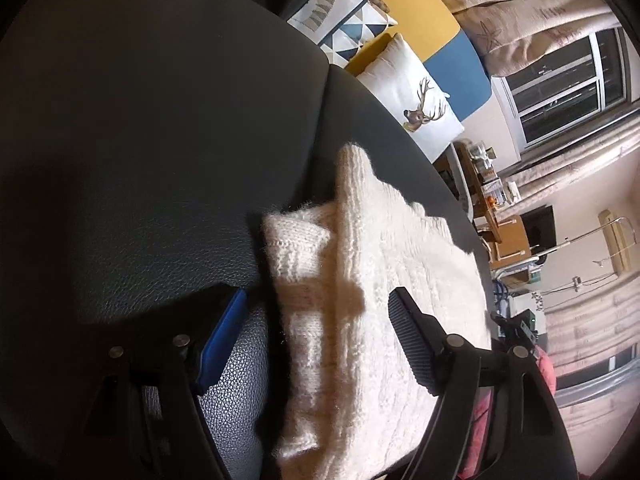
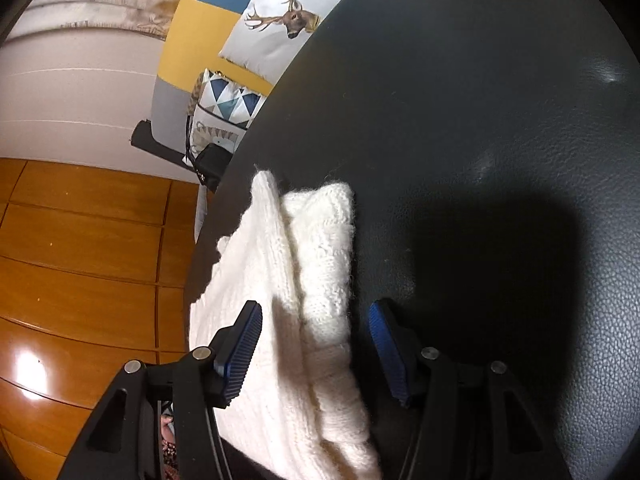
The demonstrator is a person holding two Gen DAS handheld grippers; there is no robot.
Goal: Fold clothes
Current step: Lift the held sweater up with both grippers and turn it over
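**Folded white sweater on the dark seat, both grippers spread over it**

A white knitted sweater [image 1: 360,280] lies on a dark leather-textured cushion [image 1: 140,160], close to that cushion's edge, already gathered into a thick bundle of several layers with a ribbed cuff or hem showing at one end. In the right wrist view the same bundle [image 2: 304,280] runs away from the camera, its far corner standing up a little.

The left gripper [image 1: 316,344] has its jaws spread wide; one finger sits over the knit, the other over the bare cushion beside it, and neither pad appears to press on the fabric. The right gripper [image 2: 316,348] also stands apart, its two blue ribbed pads on either side of the bundle's near end without pinching it.

The fold looks largely made, so the step in hand reads as letting go or tidying the stack. A next move would probably call for closing on a loose edge or the raised corner and laying it flat, without dragging the layers apart, since thick knit slips and springs back.

Beyond the cushion are a deer-print pillow [image 1: 416,100], a triangle-patterned pillow [image 2: 228,100], curtains, and a wooden floor [image 2: 80,260].
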